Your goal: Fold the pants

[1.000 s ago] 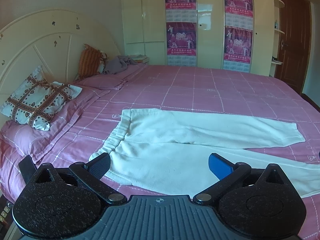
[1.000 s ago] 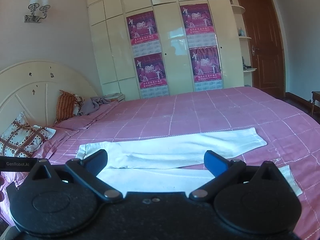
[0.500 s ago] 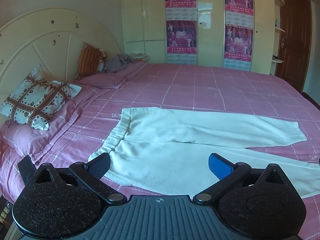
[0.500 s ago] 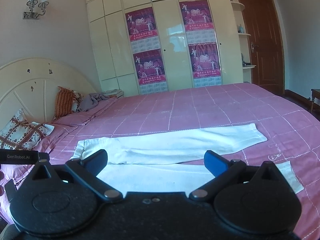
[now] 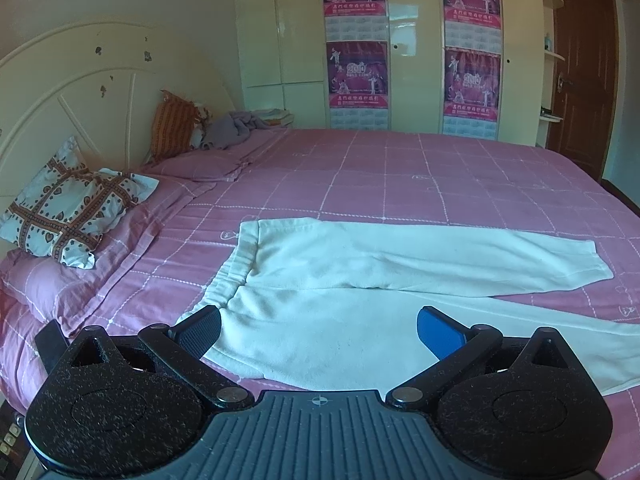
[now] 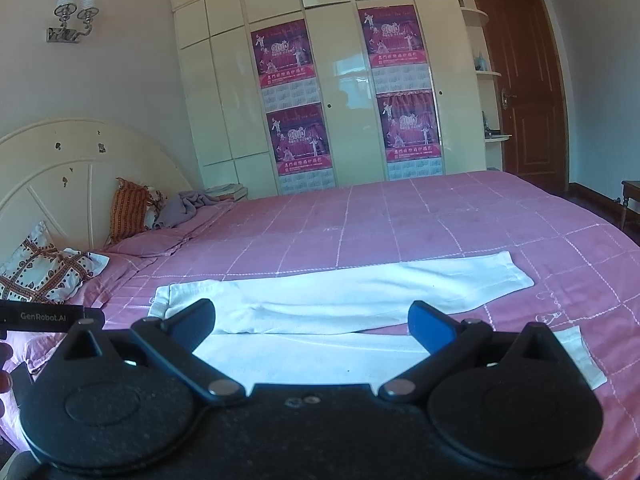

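Left wrist view shows white pants (image 5: 360,280) spread flat across the pink bedspread (image 5: 440,176), legs apart for folding, while left gripper (image 5: 318,330) and right gripper (image 6: 312,320) hover wide-jawed, empty

There was one pair of white pants (image 5: 352,280), four posters (image 6: 282,54), three pillows (image 5: 68,208), one door (image 6: 520,88), and one wall lamp (image 6: 72,14).

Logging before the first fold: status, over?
Left gripper open, right gripper open, both empty. White fleece pants spread flat, unfolded, on pink checked bedspread. Nothing lying on them.
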Tool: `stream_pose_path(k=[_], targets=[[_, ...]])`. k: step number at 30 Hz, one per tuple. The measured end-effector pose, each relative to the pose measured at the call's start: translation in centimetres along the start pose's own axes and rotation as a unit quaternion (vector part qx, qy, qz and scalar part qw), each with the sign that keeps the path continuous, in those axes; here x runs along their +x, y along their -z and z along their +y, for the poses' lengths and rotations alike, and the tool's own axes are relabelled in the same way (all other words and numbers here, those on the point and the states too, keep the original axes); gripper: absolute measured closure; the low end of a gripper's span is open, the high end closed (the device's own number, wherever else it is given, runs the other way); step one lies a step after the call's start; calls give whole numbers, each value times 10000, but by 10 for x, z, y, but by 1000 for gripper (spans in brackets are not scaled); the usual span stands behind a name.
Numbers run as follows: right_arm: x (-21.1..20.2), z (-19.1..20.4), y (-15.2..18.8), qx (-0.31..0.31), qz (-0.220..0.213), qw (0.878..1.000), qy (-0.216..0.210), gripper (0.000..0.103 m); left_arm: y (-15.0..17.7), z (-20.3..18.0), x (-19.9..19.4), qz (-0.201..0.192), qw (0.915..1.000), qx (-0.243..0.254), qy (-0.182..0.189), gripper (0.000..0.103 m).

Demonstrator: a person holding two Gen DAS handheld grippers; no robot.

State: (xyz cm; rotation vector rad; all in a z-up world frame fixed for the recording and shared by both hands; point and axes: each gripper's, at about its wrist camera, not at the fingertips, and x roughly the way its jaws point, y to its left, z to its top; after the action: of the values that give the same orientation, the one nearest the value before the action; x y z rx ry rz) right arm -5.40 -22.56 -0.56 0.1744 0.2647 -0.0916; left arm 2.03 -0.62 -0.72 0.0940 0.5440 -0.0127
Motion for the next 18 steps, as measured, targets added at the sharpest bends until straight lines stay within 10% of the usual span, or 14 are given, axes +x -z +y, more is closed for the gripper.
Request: stream_pose_path(k=[18], targets=[[26,16,-9,171,246,9995,-119,0,-15,10,35,528,9985,153,-61,0]])
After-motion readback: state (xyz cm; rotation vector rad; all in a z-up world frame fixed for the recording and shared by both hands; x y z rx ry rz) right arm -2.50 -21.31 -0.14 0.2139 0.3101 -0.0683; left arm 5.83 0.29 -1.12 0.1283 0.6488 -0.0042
